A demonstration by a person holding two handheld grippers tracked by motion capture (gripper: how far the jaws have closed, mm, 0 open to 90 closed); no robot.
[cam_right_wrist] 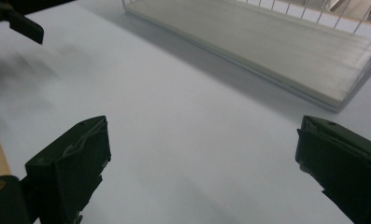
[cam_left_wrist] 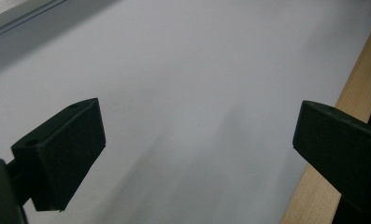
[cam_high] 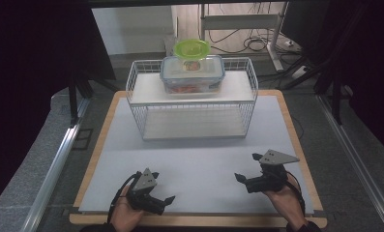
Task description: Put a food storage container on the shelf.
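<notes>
Resting low in the high view, at the near edge of the table [cam_high: 189, 159]: left hand-held gripper [cam_high: 163, 193] at lower left, right hand-held gripper [cam_high: 247, 169] at lower right, each held in a hand, well apart from one another. Both empty, jaws spread wide with bare grey table surface between them.

Standing at upper centre of the high view, well apart from both: a white wire rack [cam_high: 192, 99] with two shelves. On its upper shelf, a clear lidded food container [cam_high: 192, 75] with something orange-red inside; on that container's lid, a lime-green bowl-shaped lid or dish [cam_high: 192, 48], its exact kind too small to tell.

From the left gripper view: left hand-held gripper [cam_left_wrist: 197, 140] with jaws far apart over plain grey surface, the table's wooden edge strip [cam_left_wrist: 356, 93] running down the right of the frame, under the right-hand jaw.

From the right gripper view: right hand-held gripper [cam_right_wrist: 202, 158] likewise wide open, pointed toward the rack's lower shelf [cam_right_wrist: 286, 46] at upper right of the frame. At upper left, a black jaw tip of the other hand-held gripper [cam_right_wrist: 26, 28]. Container and green piece out of both gripper views.
</notes>
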